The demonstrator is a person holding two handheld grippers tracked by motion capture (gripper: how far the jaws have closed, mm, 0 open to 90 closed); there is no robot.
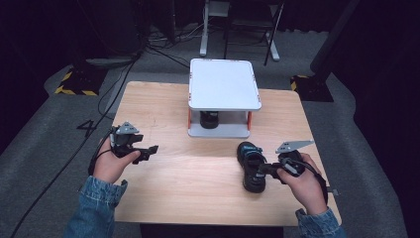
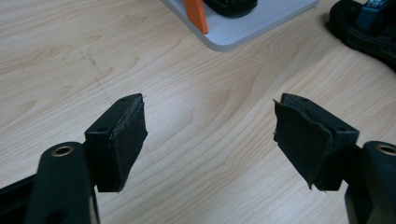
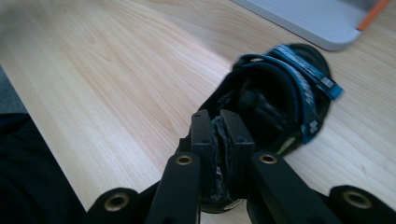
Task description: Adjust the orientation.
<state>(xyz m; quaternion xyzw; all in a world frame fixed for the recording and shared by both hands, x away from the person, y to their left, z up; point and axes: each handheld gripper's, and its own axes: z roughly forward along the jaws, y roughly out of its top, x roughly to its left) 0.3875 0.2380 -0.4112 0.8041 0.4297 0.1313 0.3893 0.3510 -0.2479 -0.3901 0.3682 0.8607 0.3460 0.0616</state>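
Right gripper [image 3: 218, 140] clamps the sandal's [image 3: 275, 102] heel edge, held level.

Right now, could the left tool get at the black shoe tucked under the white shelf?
Probably yes: the left tool is open and bare table lies between it and the shoe under the white shelf, though the shelf's orange post narrows the way in.

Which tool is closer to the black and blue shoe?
The right tool is closer: it is pinching the heel edge of the black and blue shoe. The left tool is open and far across the table from it.
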